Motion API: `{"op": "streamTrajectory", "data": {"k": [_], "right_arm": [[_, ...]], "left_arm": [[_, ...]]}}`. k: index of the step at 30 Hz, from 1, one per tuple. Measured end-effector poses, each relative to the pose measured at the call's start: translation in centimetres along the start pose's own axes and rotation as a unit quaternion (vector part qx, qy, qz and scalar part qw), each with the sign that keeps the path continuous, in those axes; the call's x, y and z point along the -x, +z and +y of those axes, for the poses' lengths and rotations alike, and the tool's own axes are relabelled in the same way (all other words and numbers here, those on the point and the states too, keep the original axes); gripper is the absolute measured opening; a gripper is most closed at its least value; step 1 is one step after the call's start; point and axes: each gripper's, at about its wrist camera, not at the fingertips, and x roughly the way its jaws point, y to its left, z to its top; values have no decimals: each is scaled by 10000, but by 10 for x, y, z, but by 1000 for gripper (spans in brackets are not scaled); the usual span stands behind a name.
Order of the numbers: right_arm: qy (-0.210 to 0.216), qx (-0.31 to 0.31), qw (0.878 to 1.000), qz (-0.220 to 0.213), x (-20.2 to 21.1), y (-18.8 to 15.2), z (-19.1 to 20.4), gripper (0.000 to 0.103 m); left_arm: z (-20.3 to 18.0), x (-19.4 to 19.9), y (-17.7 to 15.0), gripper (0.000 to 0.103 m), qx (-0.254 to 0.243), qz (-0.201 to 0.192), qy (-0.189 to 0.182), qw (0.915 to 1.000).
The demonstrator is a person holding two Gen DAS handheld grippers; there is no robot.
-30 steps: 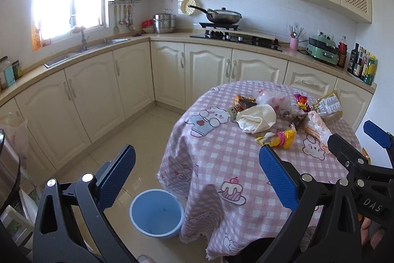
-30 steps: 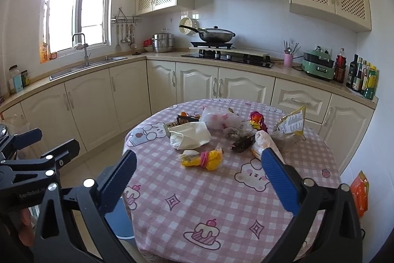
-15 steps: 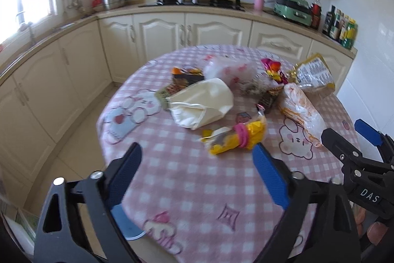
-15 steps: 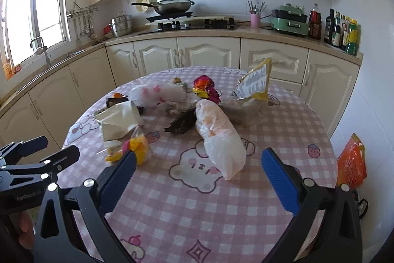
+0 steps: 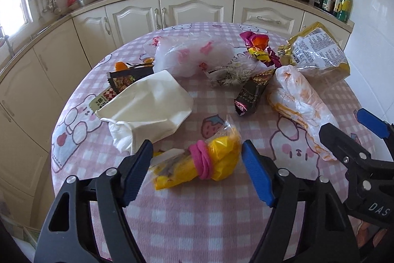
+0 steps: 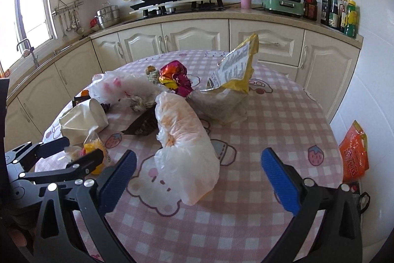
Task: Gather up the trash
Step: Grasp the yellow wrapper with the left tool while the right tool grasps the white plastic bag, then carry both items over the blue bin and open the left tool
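Kitchen | pink checked tablecloth (image 6: 283,115) strewn with wrappers | both tongs (image 5: 195,164) (image 6: 197,171) agape, empty

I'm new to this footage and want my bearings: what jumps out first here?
A heap of trash on the pink checked tablecloth. Nearest, the yellow bag with a pink band lies between the open fingers of the left hand-held gripper. The right hand-held gripper, also open, faces the white and orange plastic bag, with a gold snack bag upright behind it.
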Motion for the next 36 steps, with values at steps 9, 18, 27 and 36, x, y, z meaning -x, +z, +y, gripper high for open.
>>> {"op": "streamTrajectory", "data": {"k": [9,18,27,36], "right_arm": [[-43,91,9996,277,-25,5,2,92],[262,40,9983,511,-30,0,-1,39],[515,74,9980,352,-6,-7,5,35],[843,295,9960,66,34,-7,37,34]], "left_arm": [[-1,-2,6,62,-40,-78,152,9998],[-2,2,7,22,-73,-171,-250,9995],[15,25,-1,10,360,-362,-771,9957],[30,73,-20,10,614,-683,-830,9923]]}}
